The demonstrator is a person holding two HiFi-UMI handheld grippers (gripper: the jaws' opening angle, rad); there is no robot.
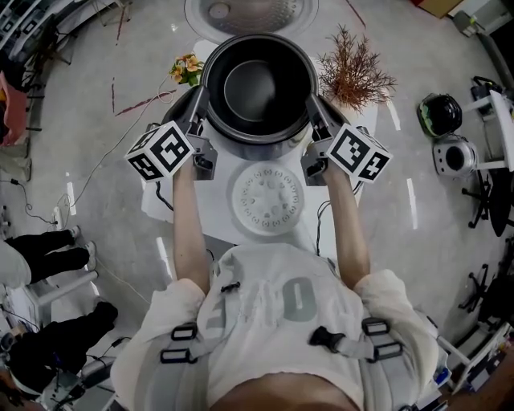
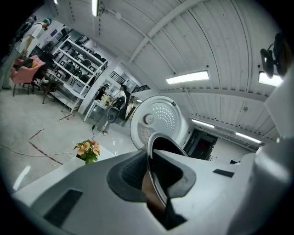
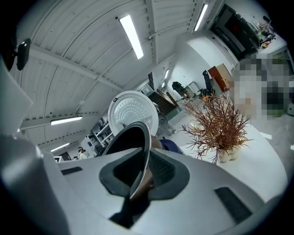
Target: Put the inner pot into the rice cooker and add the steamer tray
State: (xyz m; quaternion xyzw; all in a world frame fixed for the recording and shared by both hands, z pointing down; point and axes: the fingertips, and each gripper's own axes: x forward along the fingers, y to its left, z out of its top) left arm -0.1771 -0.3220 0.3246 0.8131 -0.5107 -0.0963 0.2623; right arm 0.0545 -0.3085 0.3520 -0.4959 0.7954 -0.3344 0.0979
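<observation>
Black pot (image 1: pixel 259 88), upper centre: your left gripper (image 1: pixel 198 103) and right gripper (image 1: pixel 312 104) clamped its rim; next, lower it level into the cooker (image 1: pixel 257 14).

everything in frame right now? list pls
inner pot: 1, dark with a shiny rim, held by its rim on both sides over the cooker
rice cooker: 1, white, far side of the table, lid open
steamer tray: 1, white, perforated, flat on the table near the person
flowers: 1 bunch, orange-yellow, left of the pot
dried plant: 1, red-brown, in a white pot, right of the inner pot
table: 1, white
left gripper: 1, grey, shut on the pot's left rim
right gripper: 1, grey, shut on the pot's right rim
</observation>
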